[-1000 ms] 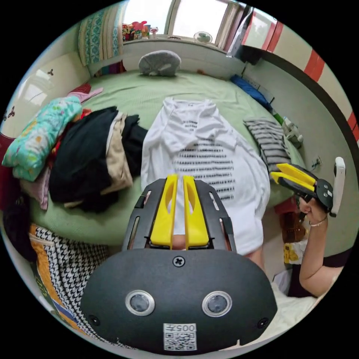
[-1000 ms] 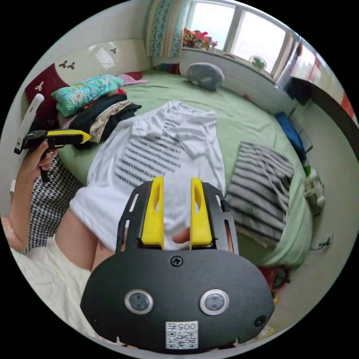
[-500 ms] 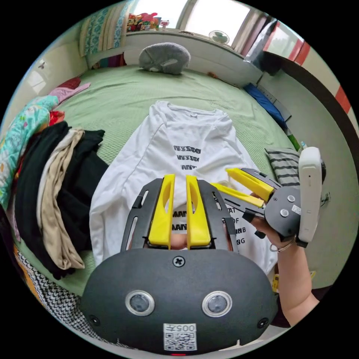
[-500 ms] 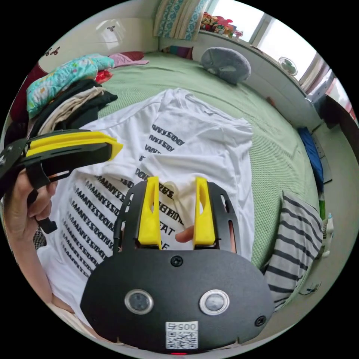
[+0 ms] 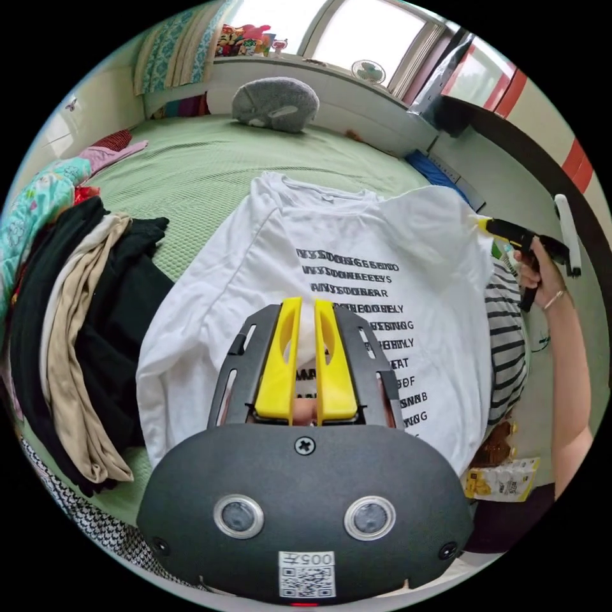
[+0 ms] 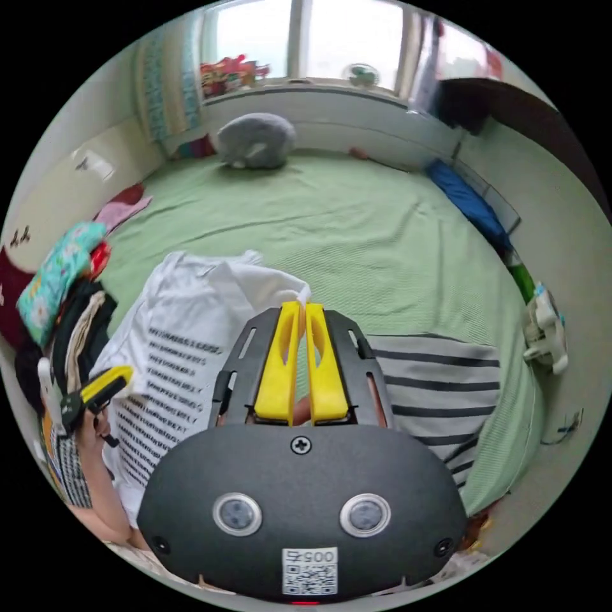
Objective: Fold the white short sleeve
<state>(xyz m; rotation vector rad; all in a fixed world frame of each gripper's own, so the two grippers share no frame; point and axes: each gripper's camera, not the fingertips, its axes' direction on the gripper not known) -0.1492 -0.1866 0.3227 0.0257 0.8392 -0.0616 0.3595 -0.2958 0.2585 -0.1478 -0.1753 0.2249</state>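
The white short-sleeve shirt [image 5: 331, 255], printed with black lines of text, lies front up on the green bed [image 5: 204, 159]. In the right gripper view my right gripper [image 6: 301, 307] is shut on a white corner of the shirt's sleeve [image 6: 280, 284]. The left gripper view shows that gripper [image 5: 486, 223] holding the sleeve stretched out to the side, above a striped garment. My left gripper [image 5: 305, 305] hovers over the shirt's lower middle, jaws close together with nothing gripped. It also appears as the other gripper [image 6: 121, 375] by the shirt's [image 6: 172, 331] hem.
A pile of black and beige clothes [image 5: 83, 331] lies beside the shirt. A folded striped garment [image 6: 433, 395] sits on its other side near the bed's edge. A grey plush [image 5: 275, 103] rests at the far end under the window. A person's arm [image 5: 570, 382] reaches in.
The right gripper, open half a second ago over the folded-in sleeve, has shut on it and drawn it outward, spreading the shirt. The left gripper stays shut above the shirt.
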